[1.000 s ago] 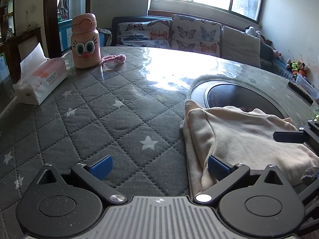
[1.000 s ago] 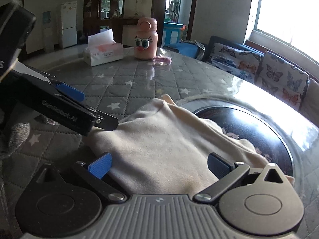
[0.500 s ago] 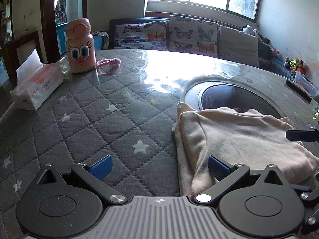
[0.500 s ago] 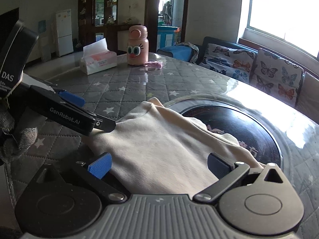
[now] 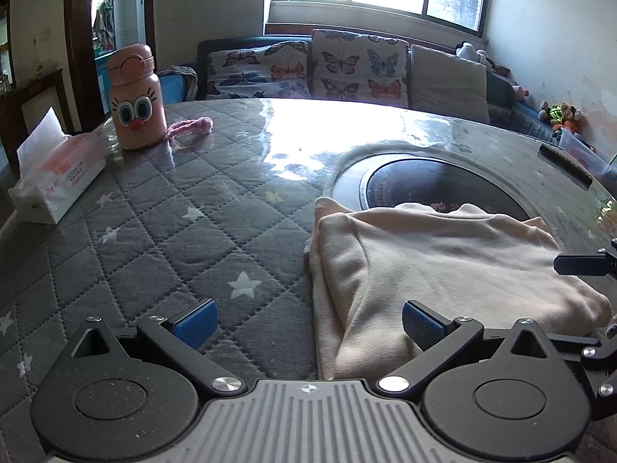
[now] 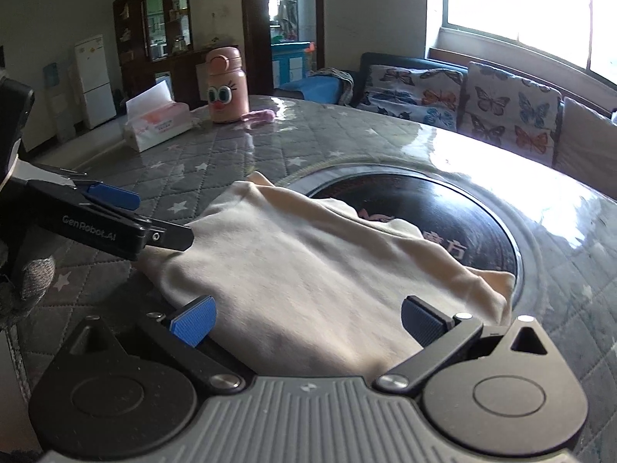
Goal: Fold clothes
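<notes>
Compared w/ half a second ago, both cameras sit higher and further back: more of the quilted table cover (image 5: 162, 239) shows in the lower half of each frame, and the bottle appears further up.

Left claw (image 5: 308, 322), bottom centre of its view, is released, blue pads wide apart; the right pad lies over the near edge of the cream garment (image 5: 424, 266), the left pad over bare quilt. Right claw (image 6: 306, 322), bottom centre of its view, is also spread wide w/ nothing pinched; the garment's near edge goes under the claw body and is cut off there. The left claw's arm also crosses mid left of the right view, its tip at the cloth edge; touching or not, cannot tell.

The garment is folded to a flat stack, layers visible at its left edge, far side overlapping the dark round inset (image 6: 443, 208).

Further, upper left: tissue pack (image 5: 58, 177), pink bottle (image 5: 135, 100), sofa cushions (image 5: 358, 65).
</notes>
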Demonstrator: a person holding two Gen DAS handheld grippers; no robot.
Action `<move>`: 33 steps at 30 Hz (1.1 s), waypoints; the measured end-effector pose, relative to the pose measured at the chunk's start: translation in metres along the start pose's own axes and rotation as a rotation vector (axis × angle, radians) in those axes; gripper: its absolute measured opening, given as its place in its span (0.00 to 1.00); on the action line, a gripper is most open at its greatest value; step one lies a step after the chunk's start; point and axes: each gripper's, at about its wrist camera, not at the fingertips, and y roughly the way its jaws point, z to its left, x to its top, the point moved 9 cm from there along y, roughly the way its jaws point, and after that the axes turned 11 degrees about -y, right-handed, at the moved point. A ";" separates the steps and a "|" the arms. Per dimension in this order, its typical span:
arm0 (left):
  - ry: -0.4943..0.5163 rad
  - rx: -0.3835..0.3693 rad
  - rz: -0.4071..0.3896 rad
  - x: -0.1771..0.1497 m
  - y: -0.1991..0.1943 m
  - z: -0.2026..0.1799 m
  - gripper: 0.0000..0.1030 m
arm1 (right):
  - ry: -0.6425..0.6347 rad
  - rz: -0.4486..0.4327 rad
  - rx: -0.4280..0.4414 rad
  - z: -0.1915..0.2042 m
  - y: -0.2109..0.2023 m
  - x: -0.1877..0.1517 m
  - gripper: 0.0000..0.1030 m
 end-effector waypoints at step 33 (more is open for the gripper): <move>0.058 -0.029 -0.023 -0.009 -0.020 -0.034 1.00 | 0.061 -0.021 -0.056 -0.011 -0.028 -0.017 1.00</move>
